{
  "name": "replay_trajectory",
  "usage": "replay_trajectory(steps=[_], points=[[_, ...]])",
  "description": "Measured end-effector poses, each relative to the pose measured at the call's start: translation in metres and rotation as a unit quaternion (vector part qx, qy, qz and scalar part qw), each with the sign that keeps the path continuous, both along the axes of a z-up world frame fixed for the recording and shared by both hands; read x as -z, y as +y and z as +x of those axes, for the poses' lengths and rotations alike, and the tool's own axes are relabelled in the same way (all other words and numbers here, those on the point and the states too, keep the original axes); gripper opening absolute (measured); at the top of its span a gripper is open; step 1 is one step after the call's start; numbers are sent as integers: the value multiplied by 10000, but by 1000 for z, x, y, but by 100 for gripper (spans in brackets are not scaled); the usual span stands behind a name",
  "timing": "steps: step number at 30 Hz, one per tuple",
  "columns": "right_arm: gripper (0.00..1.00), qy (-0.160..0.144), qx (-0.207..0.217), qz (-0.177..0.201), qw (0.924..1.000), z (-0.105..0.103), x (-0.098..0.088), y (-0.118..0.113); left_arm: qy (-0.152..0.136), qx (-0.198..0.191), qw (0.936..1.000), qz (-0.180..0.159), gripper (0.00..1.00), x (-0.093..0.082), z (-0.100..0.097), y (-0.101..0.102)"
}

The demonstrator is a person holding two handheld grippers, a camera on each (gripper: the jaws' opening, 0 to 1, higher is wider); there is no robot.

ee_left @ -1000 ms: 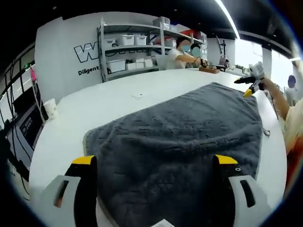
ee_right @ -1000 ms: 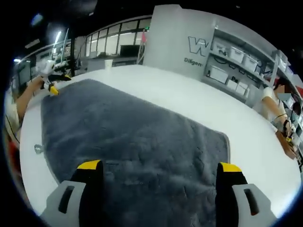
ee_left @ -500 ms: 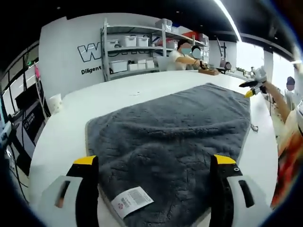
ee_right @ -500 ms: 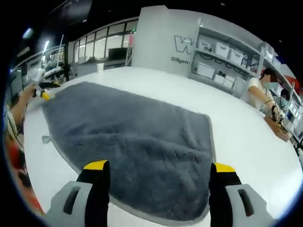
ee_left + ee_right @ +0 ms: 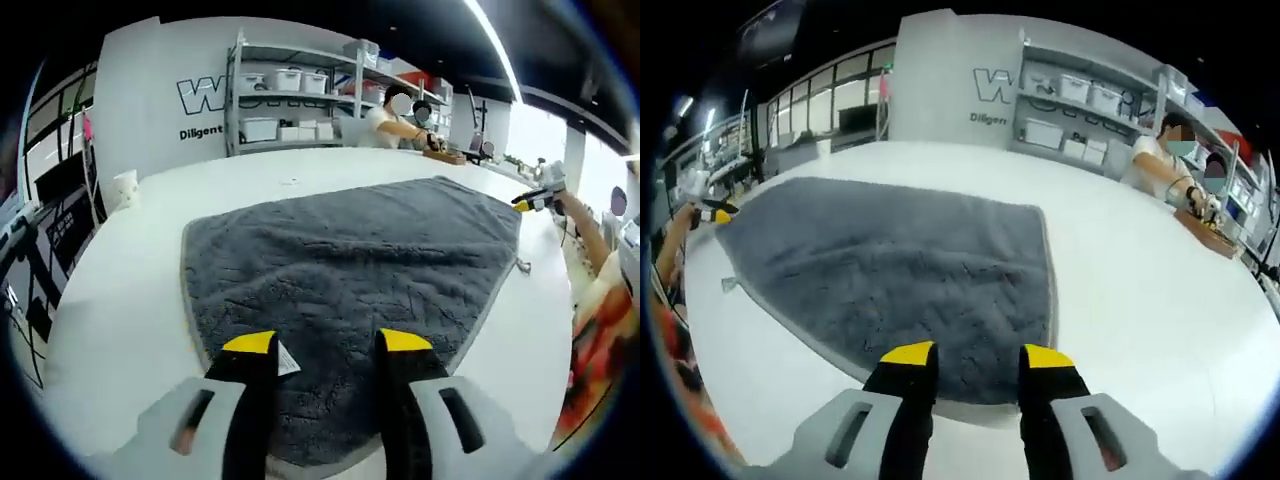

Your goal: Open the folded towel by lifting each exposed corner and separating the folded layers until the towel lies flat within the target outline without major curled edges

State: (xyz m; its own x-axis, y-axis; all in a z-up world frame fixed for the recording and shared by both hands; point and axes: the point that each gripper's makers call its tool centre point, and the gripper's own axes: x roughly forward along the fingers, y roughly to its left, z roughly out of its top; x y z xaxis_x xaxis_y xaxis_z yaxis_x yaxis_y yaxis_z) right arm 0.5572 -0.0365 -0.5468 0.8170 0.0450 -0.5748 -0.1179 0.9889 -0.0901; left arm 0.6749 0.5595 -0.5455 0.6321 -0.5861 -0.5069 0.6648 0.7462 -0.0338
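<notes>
A dark grey towel (image 5: 350, 250) lies spread flat on the white table (image 5: 110, 310), with a white label (image 5: 286, 359) at its near edge. My left gripper (image 5: 327, 343) hovers over that near edge, its jaws partly closed with a gap and nothing between them. In the right gripper view the towel (image 5: 890, 260) is also flat. My right gripper (image 5: 976, 355) sits over its near edge, open with a narrow gap and holding nothing. The right gripper (image 5: 530, 200) also appears far right at the towel's corner, and the left gripper (image 5: 712, 213) far left.
A small metal object (image 5: 522, 265) lies on the table beside the towel's edge. A paper cup (image 5: 125, 188) stands at the left. Shelves with white bins (image 5: 290, 100) and a seated person (image 5: 1170, 165) are beyond the table. Bare table (image 5: 1140, 300) extends right of the towel.
Both grippers' jaws have narrowed from wide open to a small gap. Both views have drawn back, so the towel's near edges and the label now show by the jaws.
</notes>
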Motion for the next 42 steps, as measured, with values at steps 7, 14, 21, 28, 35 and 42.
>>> replay_trajectory(steps=[7, 14, 21, 28, 35, 42], points=[[4, 118, -2, -77, 9999, -1, 9, -3, -87, 99, 9989, 453, 24, 12, -2, 1], [0, 290, -26, -330, 9990, -4, 17, -7, -189, 165, 9980, 581, 20, 10, -4, -1], [0, 345, -82, -400, 9986, -6, 18, -9, -296, 247, 9956, 853, 8, 11, -6, 1], [0, 287, -49, -265, 9992, -11, 18, -13, -226, 205, 9954, 908, 4, 11, -11, 6], [0, 282, -46, -220, 9994, -15, 18, -14, -200, 211, 9951, 946, 4, 11, -13, 8], [0, 291, -36, -225, 9993, -18, 18, -14, -168, 204, 9956, 896, 5, 11, -13, 9]])
